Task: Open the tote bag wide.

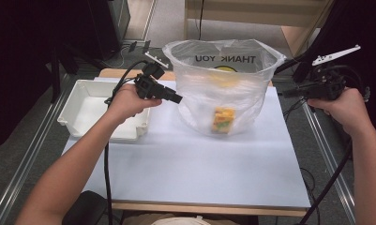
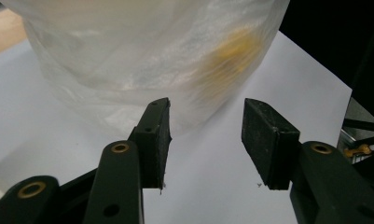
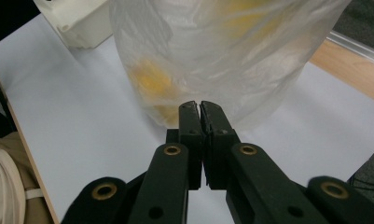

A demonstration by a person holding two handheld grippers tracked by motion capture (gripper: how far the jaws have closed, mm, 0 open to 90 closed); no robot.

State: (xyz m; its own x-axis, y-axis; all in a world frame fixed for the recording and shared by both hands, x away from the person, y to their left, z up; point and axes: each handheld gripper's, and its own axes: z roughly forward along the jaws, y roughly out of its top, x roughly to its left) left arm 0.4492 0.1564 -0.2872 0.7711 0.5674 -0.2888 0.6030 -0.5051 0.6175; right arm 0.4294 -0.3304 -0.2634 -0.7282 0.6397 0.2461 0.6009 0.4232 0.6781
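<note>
Clear "THANK YOU" plastic bag [image 1: 223, 89] stands mid-table holding a yellow item [image 1: 223, 120]; left gripper [image 2: 205, 135] half-open and empty, right gripper [image 3: 202, 114] pinched shut on nothing — a careless nudge could collapse the flimsy bag

1. White table [image 1: 185, 164] with wooden edge, aluminium rails [image 1: 31, 150] along both sides.
2. Grey floor [image 1: 17, 159] around the table.
3. Behind the table: pale wooden shelf [image 1: 256, 11], dark cabinet [image 1: 106, 23], cables on the floor.
4. Even, soft light.
</note>
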